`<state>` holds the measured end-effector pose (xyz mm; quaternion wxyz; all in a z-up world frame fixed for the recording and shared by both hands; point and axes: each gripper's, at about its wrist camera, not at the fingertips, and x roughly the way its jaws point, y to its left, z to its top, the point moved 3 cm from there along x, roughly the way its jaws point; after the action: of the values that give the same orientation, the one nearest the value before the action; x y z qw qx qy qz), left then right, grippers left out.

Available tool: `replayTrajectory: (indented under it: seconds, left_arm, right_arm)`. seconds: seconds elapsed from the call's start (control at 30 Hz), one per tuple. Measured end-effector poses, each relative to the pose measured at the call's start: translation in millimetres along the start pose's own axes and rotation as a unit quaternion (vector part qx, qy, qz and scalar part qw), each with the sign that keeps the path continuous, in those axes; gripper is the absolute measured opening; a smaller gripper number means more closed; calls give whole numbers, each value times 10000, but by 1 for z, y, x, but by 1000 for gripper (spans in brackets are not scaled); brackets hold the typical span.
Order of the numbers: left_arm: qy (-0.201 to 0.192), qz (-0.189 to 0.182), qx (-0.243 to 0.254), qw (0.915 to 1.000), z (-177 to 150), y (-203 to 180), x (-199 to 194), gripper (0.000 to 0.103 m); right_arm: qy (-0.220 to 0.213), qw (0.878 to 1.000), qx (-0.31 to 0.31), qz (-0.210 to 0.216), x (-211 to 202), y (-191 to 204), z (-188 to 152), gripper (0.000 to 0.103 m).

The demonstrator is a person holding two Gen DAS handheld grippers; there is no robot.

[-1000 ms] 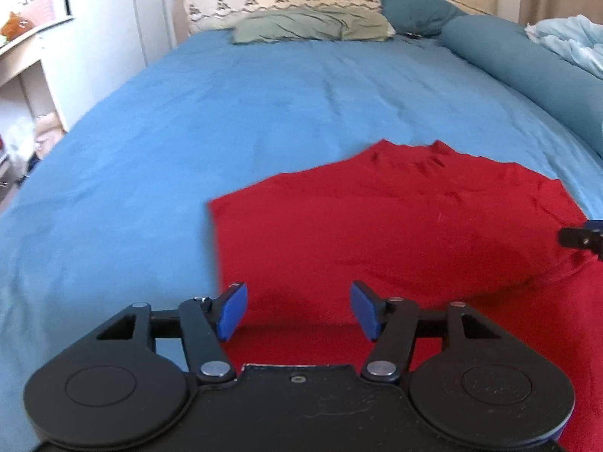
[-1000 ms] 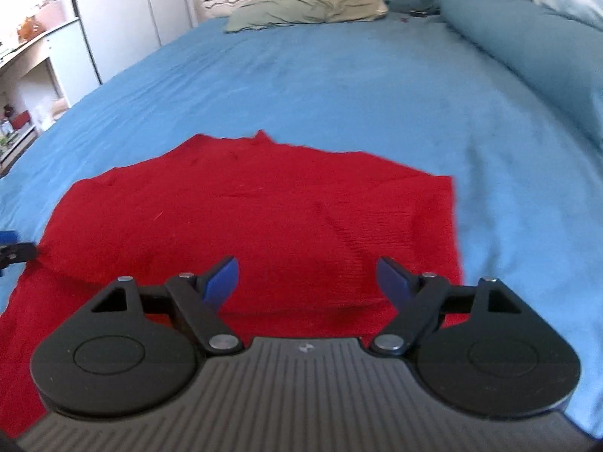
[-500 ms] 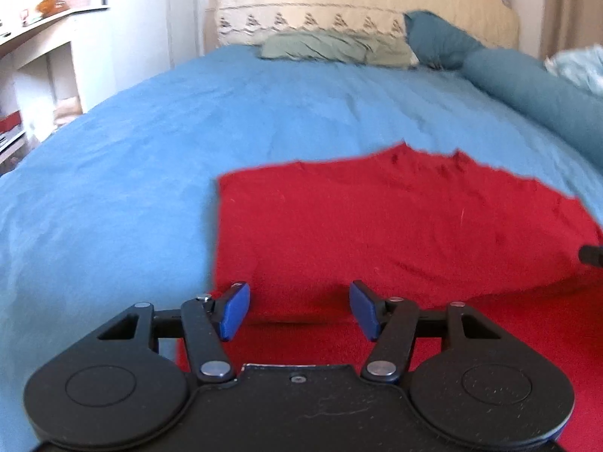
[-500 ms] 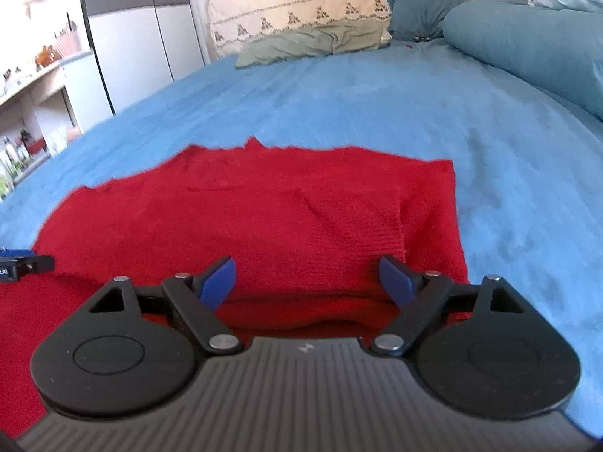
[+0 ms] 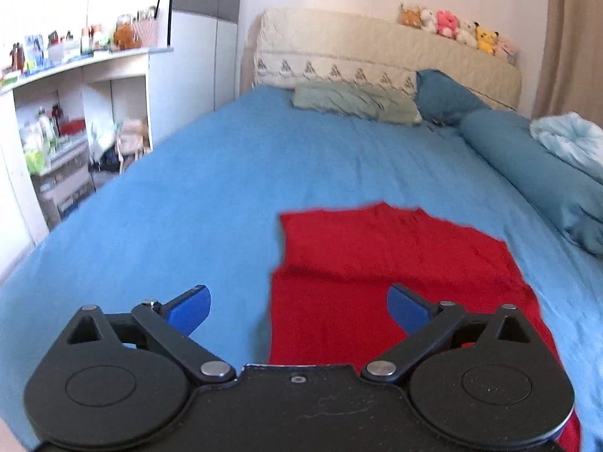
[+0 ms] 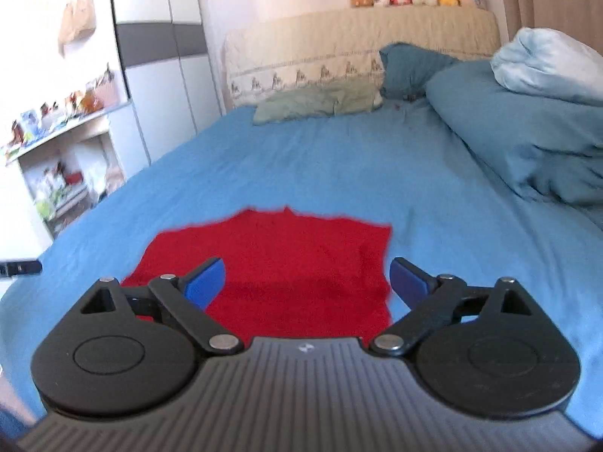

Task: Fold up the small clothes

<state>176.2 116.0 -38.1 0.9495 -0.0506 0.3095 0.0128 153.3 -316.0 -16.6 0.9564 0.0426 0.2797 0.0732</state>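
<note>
Both claws are hanging wide open and gripping nothing: I am holding my left claw (image 5: 299,310) above the near left edge of the red garment (image 5: 377,263), its left blue fingertip (image 5: 188,309) over bare sheet and its right one over red cloth. I am holding my right claw (image 6: 307,280) above the garment's near right side, the left blue fingertip (image 6: 205,282) over red cloth and the right one just past the garment's right edge, over the sheet. Neither claw is touching the fabric as far as I am seeing.

In the right wrist view the red garment (image 6: 286,260) is lying flat on the blue bed sheet (image 5: 282,158), with its far part doubled over the near part, leaving a fold line running across it. A dark tip of my left claw is poking in at that view's left edge.

Farther out, a grey-green pillow (image 5: 354,100) and a dark teal pillow (image 5: 444,96) are resting against the cream headboard (image 5: 377,52), which is carrying a row of plush toys (image 5: 456,32). A rolled teal duvet (image 5: 542,173) is lying along the bed's right side, and white shelves (image 5: 75,113) are standing at the left
</note>
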Motion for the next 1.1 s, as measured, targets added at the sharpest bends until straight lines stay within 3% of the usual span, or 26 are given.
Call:
replayTrajectory:
  seconds: [0.2,0.33,0.4,0.5,0.6,0.73,0.87,0.97,1.03,1.1]
  left_arm:
    - [597,17,-132,9981,-65,12,-17,98]
    - [881,-31,-261,9958,-104,12,-13,87]
    - [960,-24,-244,9951,-122,10,-13,76]
    - [1078,4,-174,9940,-144,6,-9,62]
    - [1162,65,-150,9931,-155,9,-5,61]
    - [1269,110,-146,9917,-164,10,-1,55]
    - [1398,172,-121,9899,-173,11,2,47]
    - [1471,163,-174,9888,-176,14,4,47]
    - [1497,156,-183,9884,-177,14,4,47]
    - [1531,145,-182,9879,-178,13,5,45]
  right_arm:
    - [705,9971,90,-259,-38,0,-75,103]
    - [985,9926,504,-505,-51,1,-120,103]
    - [1079,9901,669,-595,-53,1,-137,103]
    - [1186,9858,884,-797,-51,3,-158,96]
    - [1240,9824,869,-1097,-49,8,-170,94]
    - [1312,9815,736,-1182,-42,15,-176,91]
    - [1569,9767,740,-1261,-31,15,-183,80]
    - [1788,9699,870,-1404,-27,9,-191,75]
    - [1858,9680,1077,-1298,-26,3,-194,70]
    - [1936,9664,1216,-1177,-23,0,-196,56]
